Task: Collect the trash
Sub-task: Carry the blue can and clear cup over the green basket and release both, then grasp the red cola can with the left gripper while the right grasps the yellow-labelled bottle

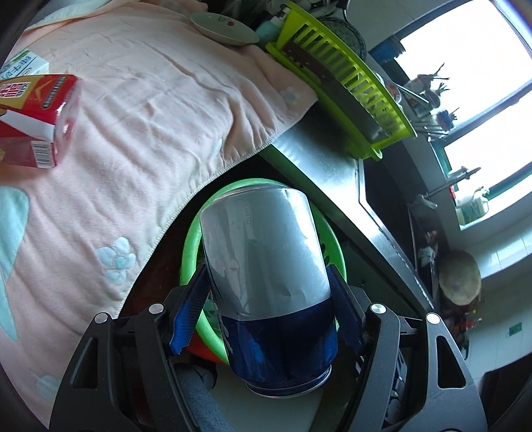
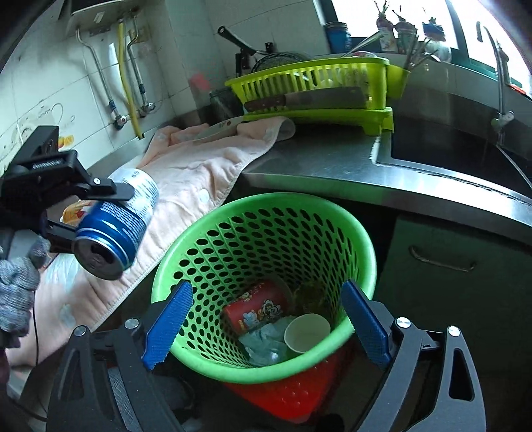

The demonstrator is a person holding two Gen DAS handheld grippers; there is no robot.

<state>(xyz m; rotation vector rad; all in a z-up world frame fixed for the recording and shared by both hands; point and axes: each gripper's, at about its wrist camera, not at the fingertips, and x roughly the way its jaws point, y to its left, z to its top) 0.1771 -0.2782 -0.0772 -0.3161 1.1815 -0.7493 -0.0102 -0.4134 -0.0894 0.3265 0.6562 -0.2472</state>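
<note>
Currently, a blue-and-silver aluminium drink can [image 1: 266, 262] is clamped in the left tool [image 1: 266, 292], frame centre; the right tool [image 2: 266, 319] is held wide open, empty, above a green perforated plastic basket [image 2: 206, 362].

Pink towel [image 1: 159, 109] draped over steel counter [image 2: 319, 162]. Lime dish rack [image 2: 316, 93] behind, cleaver [image 2: 309, 99] along its front. Plate [image 1: 222, 28] on towel's far edge. Sink [image 2: 449, 146] beside rack.

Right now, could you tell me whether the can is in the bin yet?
Not yet: the left gripper holds the can beside the bin, above the towel.
</note>
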